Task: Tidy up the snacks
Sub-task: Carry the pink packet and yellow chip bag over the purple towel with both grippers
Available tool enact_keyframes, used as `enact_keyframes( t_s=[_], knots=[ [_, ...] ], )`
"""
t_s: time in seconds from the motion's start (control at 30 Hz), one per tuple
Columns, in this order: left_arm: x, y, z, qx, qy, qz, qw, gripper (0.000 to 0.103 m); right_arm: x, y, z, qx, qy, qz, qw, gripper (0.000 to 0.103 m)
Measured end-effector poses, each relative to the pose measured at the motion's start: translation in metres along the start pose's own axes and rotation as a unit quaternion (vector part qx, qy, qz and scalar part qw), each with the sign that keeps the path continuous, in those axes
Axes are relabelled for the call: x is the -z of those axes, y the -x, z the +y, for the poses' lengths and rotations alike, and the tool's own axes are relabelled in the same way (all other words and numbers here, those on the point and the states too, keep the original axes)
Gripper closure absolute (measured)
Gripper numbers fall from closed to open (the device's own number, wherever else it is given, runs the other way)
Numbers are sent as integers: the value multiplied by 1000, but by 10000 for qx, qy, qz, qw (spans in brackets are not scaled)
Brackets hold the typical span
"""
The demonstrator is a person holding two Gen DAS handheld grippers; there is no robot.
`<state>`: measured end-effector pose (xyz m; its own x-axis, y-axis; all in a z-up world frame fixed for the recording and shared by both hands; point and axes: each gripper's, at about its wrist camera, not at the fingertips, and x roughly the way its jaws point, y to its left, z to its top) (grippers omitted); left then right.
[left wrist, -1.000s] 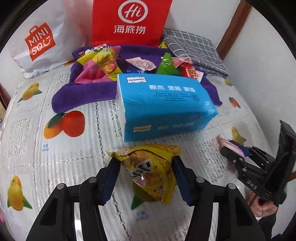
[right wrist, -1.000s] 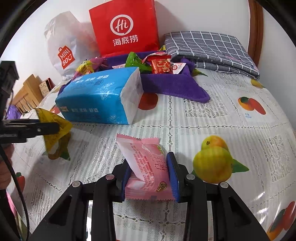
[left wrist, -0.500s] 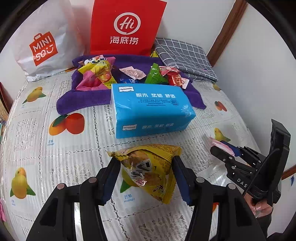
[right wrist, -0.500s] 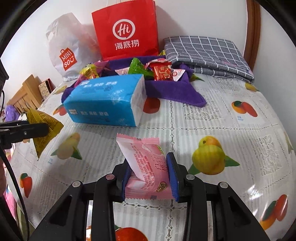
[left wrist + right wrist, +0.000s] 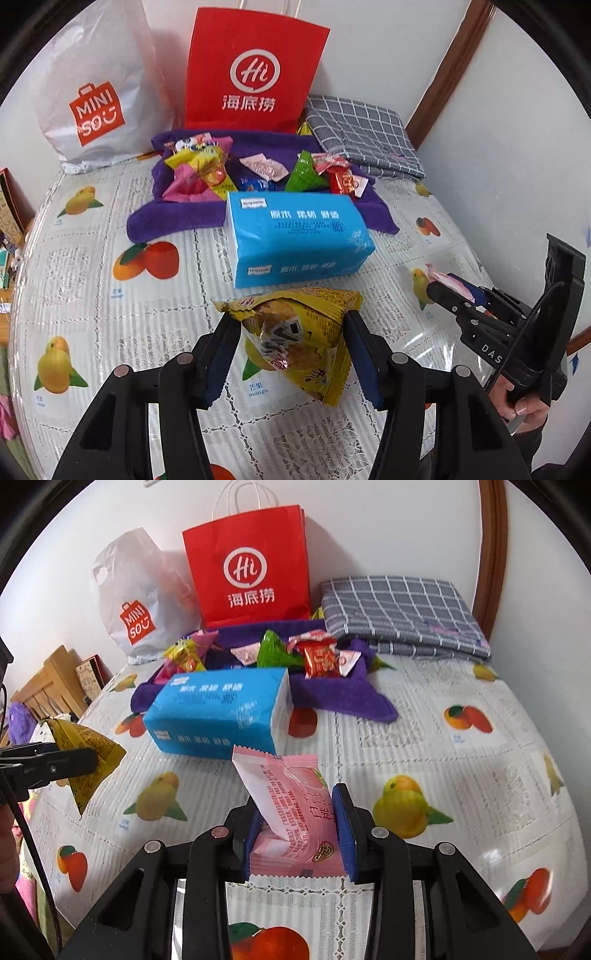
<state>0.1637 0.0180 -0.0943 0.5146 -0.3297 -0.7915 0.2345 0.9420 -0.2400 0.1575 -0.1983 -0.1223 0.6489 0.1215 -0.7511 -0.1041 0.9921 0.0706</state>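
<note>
My left gripper (image 5: pixel 290 325) is shut on a yellow snack packet (image 5: pixel 295 332) and holds it above the fruit-print tablecloth (image 5: pixel 74 280). It also shows at the left of the right wrist view (image 5: pixel 88 764). My right gripper (image 5: pixel 297 812) is shut on a pink snack packet (image 5: pixel 291 808), also held above the table; it shows at the right of the left wrist view (image 5: pixel 439 286). Several more wrapped snacks (image 5: pixel 306 173) lie on a purple towel (image 5: pixel 177 218) at the back.
A blue tissue pack (image 5: pixel 295 236) lies in front of the towel. A red paper bag (image 5: pixel 251 74) and a white MINISO bag (image 5: pixel 96 92) stand against the wall. A folded grey checked cloth (image 5: pixel 362 136) lies at the back right. Wooden furniture (image 5: pixel 48 686) stands left of the table.
Both grippers have pulled back and risen from the table with their packets still held. The tissue pack and the towel look farther away.
</note>
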Motion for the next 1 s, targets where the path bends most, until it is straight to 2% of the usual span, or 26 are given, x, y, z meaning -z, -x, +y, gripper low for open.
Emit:
enact_keyframes(
  t_s=[0.33,0.63,1.0],
  knots=[
    [-16,17,1,99,33,-177,9998,48,-24,22,11,43,108,-126,9999,67],
    [-36,32,6,173,40,-359,9992,48,-52,40,19,-122,168,-471,9987,67],
    [-62,41,9,184,-25,-562,9982,48,-90,36,27,-143,171,-591,9980,67]
  ],
)
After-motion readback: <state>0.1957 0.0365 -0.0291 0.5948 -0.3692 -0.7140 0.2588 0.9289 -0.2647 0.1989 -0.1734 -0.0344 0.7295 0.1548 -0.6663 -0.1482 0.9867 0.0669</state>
